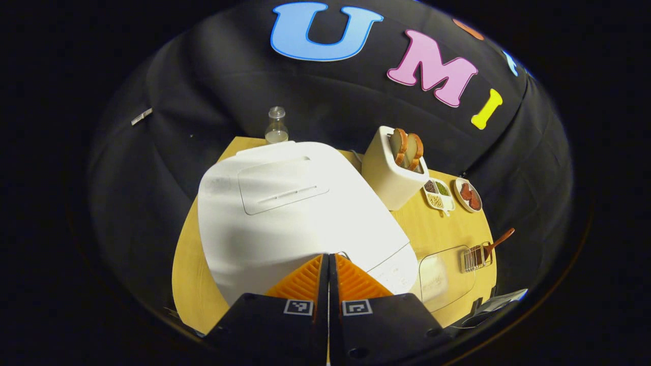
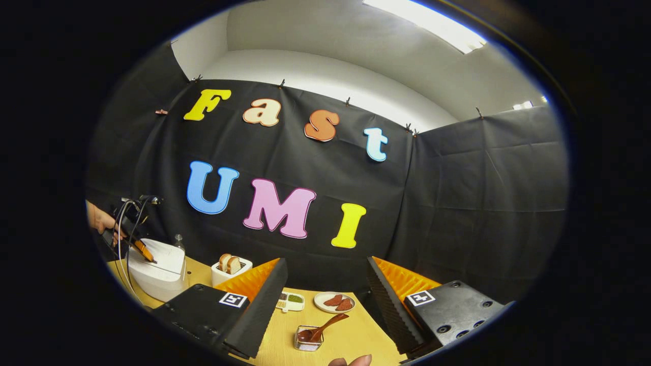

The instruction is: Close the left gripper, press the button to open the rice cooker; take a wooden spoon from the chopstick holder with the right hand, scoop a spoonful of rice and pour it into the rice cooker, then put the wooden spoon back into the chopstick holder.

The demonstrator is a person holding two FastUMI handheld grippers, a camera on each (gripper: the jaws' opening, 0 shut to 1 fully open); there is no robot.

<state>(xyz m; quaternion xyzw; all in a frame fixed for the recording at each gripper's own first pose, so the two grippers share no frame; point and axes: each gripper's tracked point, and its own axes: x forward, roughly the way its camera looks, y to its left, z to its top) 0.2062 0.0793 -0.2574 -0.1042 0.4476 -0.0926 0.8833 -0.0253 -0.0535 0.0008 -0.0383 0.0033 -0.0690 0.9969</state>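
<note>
Fingers point(image 1: 305, 284) pressed together over white (lid-down) rice cooker point(image 1: 285, 213).

At the bottom centre of the left gripper view, the closed fingers point(image 1: 328, 277) hide the rice cooker's point(image 1: 285, 213) front edge and its button.

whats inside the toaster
Two browned bread slices stand upright in the slot of the white toaster, their tops poking out. Their lower parts and the rest of the slot are hidden by the toaster's walls.
</note>
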